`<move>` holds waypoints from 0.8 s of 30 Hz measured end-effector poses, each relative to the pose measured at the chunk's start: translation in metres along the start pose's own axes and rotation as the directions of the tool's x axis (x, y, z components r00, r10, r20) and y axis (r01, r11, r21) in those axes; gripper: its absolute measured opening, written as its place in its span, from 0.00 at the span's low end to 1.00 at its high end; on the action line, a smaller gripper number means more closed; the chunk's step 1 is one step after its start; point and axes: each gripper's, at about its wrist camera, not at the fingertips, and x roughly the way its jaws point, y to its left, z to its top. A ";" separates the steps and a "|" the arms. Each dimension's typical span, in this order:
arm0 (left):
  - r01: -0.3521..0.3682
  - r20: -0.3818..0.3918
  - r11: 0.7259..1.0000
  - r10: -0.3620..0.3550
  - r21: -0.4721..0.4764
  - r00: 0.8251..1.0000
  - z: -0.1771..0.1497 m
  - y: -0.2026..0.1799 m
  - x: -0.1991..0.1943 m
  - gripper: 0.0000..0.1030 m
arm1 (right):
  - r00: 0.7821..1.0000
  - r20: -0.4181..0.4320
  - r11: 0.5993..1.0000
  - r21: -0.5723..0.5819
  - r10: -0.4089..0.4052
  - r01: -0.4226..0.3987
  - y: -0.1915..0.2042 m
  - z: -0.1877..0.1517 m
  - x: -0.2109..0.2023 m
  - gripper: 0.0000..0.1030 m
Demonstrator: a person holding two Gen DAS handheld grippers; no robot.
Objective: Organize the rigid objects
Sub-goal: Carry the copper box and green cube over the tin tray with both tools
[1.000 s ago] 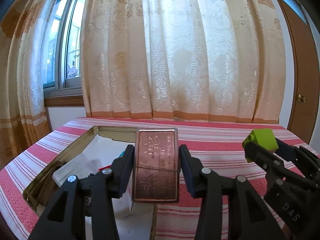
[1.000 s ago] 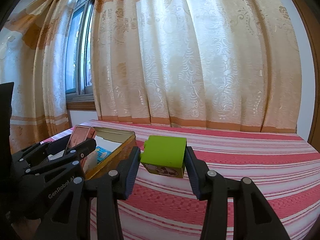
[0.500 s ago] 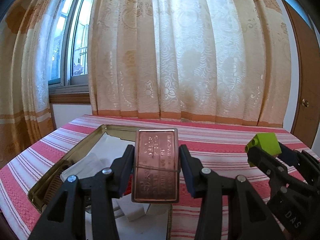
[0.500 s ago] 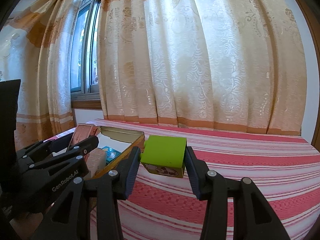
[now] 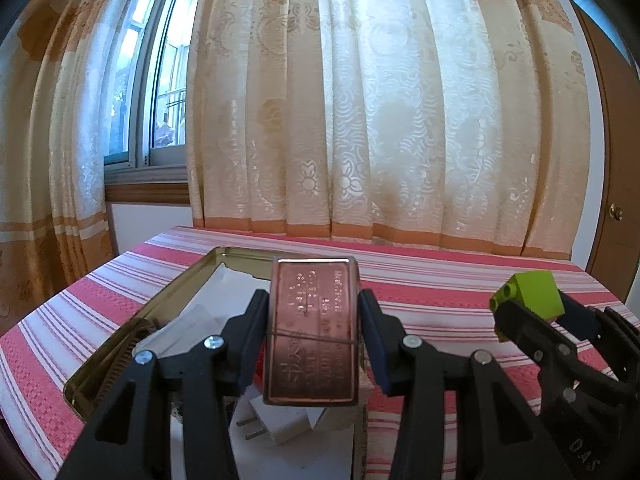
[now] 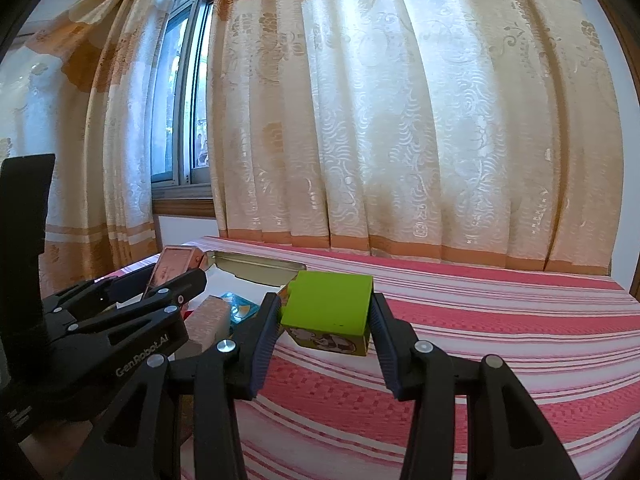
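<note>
Little changed: left gripper (image 5: 313, 334) still pinching copper bar (image 5: 312, 330) over tin (image 5: 182, 280); right gripper (image 6: 325, 322) still clamping green block (image 6: 328, 304); placing pending.

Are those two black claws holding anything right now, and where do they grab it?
Yes. The left gripper clamps a copper-coloured bar by its long side edges. The right gripper clamps a green block by two opposite side faces.

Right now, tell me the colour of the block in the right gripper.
Lime green block, with a printed picture on its lower face; clearest in the right wrist view.
</note>
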 end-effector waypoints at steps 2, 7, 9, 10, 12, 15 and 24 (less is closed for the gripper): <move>-0.003 -0.001 1.000 0.003 -0.002 1.000 0.000 0.002 0.001 0.44 | 1.000 0.000 1.000 -0.002 0.003 -0.003 0.002 0.000 0.000 0.47; -0.010 -0.006 1.000 0.010 -0.008 1.000 0.001 0.007 0.002 0.44 | 1.000 -0.002 1.000 -0.006 0.013 -0.013 0.006 0.000 0.002 0.47; -0.017 -0.005 1.000 0.017 -0.010 1.000 0.001 0.010 0.002 0.44 | 1.000 -0.003 1.000 -0.006 0.019 -0.019 0.009 0.001 0.003 0.47; -0.018 -0.005 1.000 0.018 -0.011 1.000 0.001 0.011 0.002 0.44 | 1.000 -0.004 1.000 -0.007 0.021 -0.021 0.010 0.001 0.004 0.47; -0.022 -0.006 1.000 0.022 -0.014 1.000 0.001 0.014 0.002 0.44 | 1.000 -0.006 1.000 -0.009 0.026 -0.027 0.012 0.001 0.005 0.47; -0.028 -0.006 1.000 0.028 -0.015 1.000 0.002 0.017 0.002 0.44 | 0.999 -0.007 0.999 -0.012 0.033 -0.033 0.016 0.002 0.008 0.47; -0.039 -0.012 0.999 0.039 -0.035 0.999 0.002 0.030 0.004 0.44 | 0.998 -0.014 0.998 -0.021 0.054 -0.055 0.030 0.004 0.014 0.47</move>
